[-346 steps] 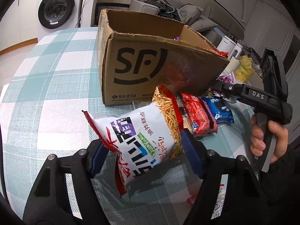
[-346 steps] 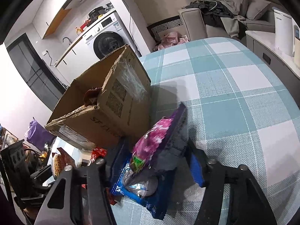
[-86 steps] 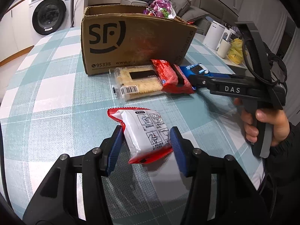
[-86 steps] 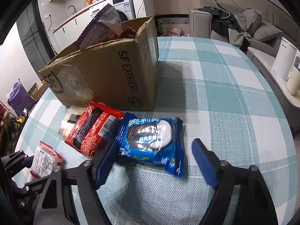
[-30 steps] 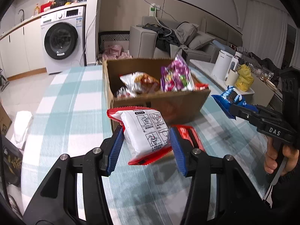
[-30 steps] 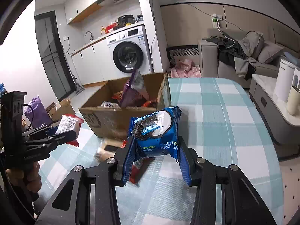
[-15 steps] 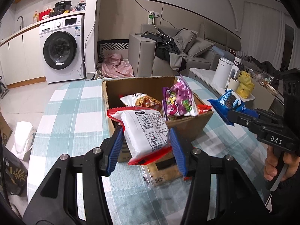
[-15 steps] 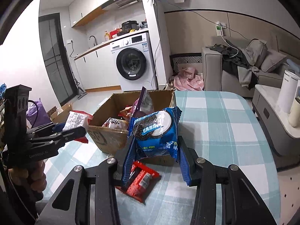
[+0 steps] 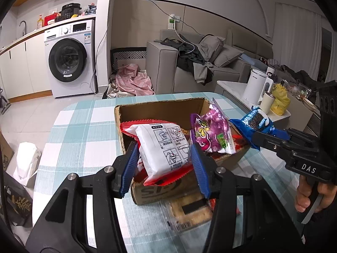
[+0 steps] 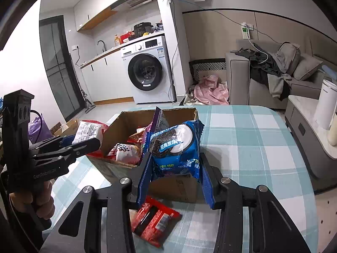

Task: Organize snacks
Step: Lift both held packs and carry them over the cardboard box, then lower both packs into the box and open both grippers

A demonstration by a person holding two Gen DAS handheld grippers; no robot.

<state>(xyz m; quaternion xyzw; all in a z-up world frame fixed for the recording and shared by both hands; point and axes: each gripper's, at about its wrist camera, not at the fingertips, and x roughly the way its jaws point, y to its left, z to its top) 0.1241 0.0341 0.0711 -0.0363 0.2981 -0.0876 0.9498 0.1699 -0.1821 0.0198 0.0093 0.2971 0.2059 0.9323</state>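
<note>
My left gripper (image 9: 164, 166) is shut on a white and red snack packet (image 9: 162, 145), held above the near wall of the open cardboard box (image 9: 155, 191). My right gripper (image 10: 174, 179) is shut on a blue cookie packet (image 10: 177, 147), over the box's (image 10: 174, 185) near right corner. In the left wrist view the cookie packet (image 9: 256, 122) hangs at the right of the box. The right wrist view shows the white packet (image 10: 89, 129) at the box's left. A purple snack bag (image 9: 210, 135) stands upright inside among other packets.
On the checked tablecloth (image 9: 84, 130) in front of the box lie a clear cracker pack (image 9: 189, 213) and a red packet (image 10: 153, 221). A white kettle (image 9: 256, 88), a cup and a yellow bag stand on the side counter at the right. A person's hand (image 9: 309, 198) grips each handle.
Both grippers have risen and moved forward with their packets, from in front of the box to above its near edge. The box's inside now shows more fully.
</note>
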